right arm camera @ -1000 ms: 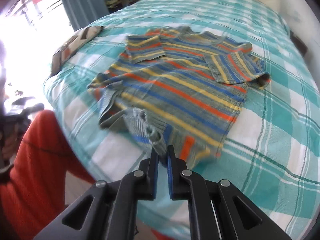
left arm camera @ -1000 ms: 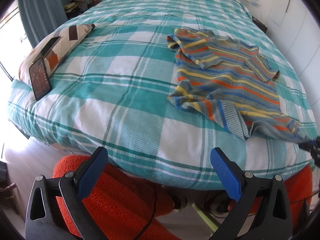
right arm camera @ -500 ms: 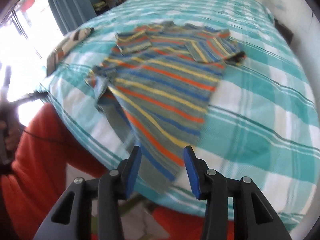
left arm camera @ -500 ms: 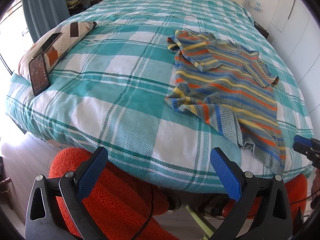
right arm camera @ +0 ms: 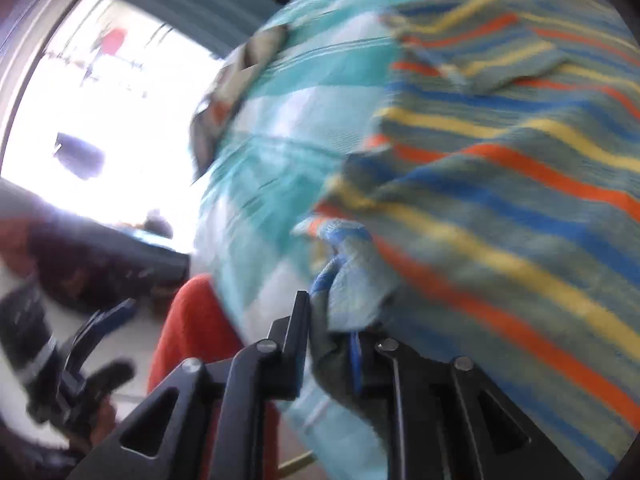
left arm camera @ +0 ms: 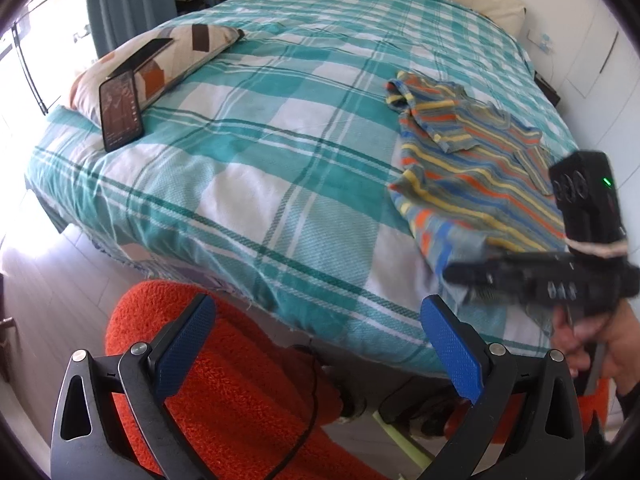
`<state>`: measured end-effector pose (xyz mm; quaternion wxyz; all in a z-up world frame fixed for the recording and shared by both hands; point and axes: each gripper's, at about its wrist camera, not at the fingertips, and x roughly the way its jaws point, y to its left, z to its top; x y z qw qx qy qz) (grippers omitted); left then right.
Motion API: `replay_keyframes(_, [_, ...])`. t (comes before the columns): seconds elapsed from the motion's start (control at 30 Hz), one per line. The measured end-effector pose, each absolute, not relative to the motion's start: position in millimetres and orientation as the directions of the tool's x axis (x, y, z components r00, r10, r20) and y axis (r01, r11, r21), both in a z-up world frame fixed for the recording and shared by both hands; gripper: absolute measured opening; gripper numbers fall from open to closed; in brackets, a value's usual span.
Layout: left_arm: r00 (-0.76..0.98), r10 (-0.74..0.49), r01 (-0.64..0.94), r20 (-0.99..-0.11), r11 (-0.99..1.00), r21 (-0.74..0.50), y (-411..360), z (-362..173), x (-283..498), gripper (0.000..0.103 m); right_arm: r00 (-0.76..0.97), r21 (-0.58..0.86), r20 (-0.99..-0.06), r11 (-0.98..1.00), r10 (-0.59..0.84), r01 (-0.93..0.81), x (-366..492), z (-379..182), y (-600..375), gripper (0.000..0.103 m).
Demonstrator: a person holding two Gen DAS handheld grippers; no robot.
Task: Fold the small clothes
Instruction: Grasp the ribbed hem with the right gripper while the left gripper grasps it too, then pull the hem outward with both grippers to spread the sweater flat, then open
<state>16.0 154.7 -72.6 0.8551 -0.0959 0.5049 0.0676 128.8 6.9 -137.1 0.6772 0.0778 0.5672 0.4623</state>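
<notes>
One garment to deal with: a small striped knit shirt (left arm camera: 472, 184) in grey, blue, orange and yellow, spread on the right part of a teal-and-white checked bed cover (left arm camera: 280, 160), bottom hem at the near edge of the bed

Judged as the step in hand: pinching a near hem corner, ready to carry it up toward the collar. To do it well:
- take both layers of the knit deep in the pads, not just the ribbed edge
- lift only enough to clear the cover
- carry straight along the shirt's length, to land the hem square on the shoulders
- match with a second pinch on the other corner, to stop the fold skewing
- keep clear of the black phone (left arm camera: 120, 110) propped against the brown-and-cream patterned pillow (left arm camera: 180, 52), well apart at the far left

As for the right claw (right arm camera: 330, 320), nearly shut and closing, with a bunch of the shirt's hem between its blue pads. Probably gripped already, though too blurred there to be sure of firm pressure.

As for the left claw (left arm camera: 318, 308), spread wide and empty, touching nothing. Hanging off the near bed edge above an orange fleece-clad leg (left arm camera: 240, 380), well left of the shirt
</notes>
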Motion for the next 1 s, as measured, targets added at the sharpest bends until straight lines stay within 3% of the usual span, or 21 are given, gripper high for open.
replay_keyframes(0.1, [0.469, -0.004, -0.227, -0.883, 0.966, -0.125, 167, -84, 23, 0.102, -0.138, 0.519, -0.764, 0.473, 0.63, -0.712, 62, -126, 35, 0.02])
replay_keyframes(0.13, [0.478, -0.025, -0.227, -0.878, 0.962, -0.151, 170, -86, 27, 0.102, -0.152, 0.513, -0.771, 0.462, 0.618, -0.724, 47, -128, 36, 0.028])
replay_keyframes(0.2, [0.478, -0.087, -0.21, -0.874, 0.955, -0.21, 174, -93, 36, 0.102, -0.128, 0.509, -0.774, 0.489, 0.62, -0.708, 29, -128, 19, 0.03])
replay_keyframes(0.33, [0.441, -0.195, -0.116, -0.876, 0.955, -0.271, 158, -115, 56, 0.102, 0.09, 0.528, -0.759, 0.69, 0.645, -0.496, 30, -113, -83, 0.032])
replay_keyframes(0.4, [0.418, -0.213, -0.063, -0.883, 0.963, -0.262, 144, -125, 63, 0.101, 0.215, 0.497, -0.786, 0.799, 0.58, -0.34, 25, -106, -149, 0.038])
replay_keyframes(0.5, [0.389, -0.235, -0.001, -0.891, 0.967, -0.256, 129, -137, 67, 0.1, 0.27, 0.461, -0.837, 0.879, 0.476, -0.119, 8, -118, -225, 0.044])
replay_keyframes(0.57, [0.366, -0.251, 0.016, -0.896, 0.964, -0.264, 123, -144, 69, 0.09, 0.272, 0.471, -0.849, 0.882, 0.453, 0.001, -3, -133, -257, 0.044])
replay_keyframes(0.6, [0.351, -0.254, 0.014, -0.901, 0.964, -0.266, 122, -147, 69, 0.079, 0.273, 0.5, -0.839, 0.865, 0.47, 0.047, -7, -139, -270, 0.044])
replay_keyframes(0.67, [0.332, -0.251, 0.002, -0.909, 0.964, -0.266, 120, -151, 70, 0.071, 0.286, 0.561, -0.809, 0.82, 0.514, 0.114, -6, -154, -284, 0.044])
replay_keyframes(0.7, [0.332, -0.253, -0.007, -0.909, 0.963, -0.271, 120, -150, 69, 0.062, 0.288, 0.587, -0.794, 0.798, 0.535, 0.135, -5, -162, -286, 0.044])
replay_keyframes(0.77, [0.318, -0.284, -0.011, -0.905, 0.953, -0.303, 119, -150, 70, 0.027, 0.266, 0.649, -0.752, 0.746, 0.602, 0.147, -2, -177, -281, 0.044])
replay_keyframes(0.8, [0.297, -0.304, -0.006, -0.905, 0.947, -0.32, 118, -152, 72, 0.005, 0.257, 0.661, -0.744, 0.735, 0.617, 0.151, 0, -182, -280, 0.034])
replay_keyframes(0.83, [0.283, -0.312, -0.007, -0.907, 0.945, -0.327, 118, -152, 73, 0.004, 0.258, 0.663, -0.743, 0.733, 0.618, 0.153, 0, -183, -280, 0.004])
replay_keyframes(1.0, [0.28, -0.35, 0.048, -0.894, 0.935, -0.351, 130, -119, 62, 0.003, 0.293, 0.614, -0.77, 0.784, 0.567, 0.095, -19, -131, -298, 0.005])
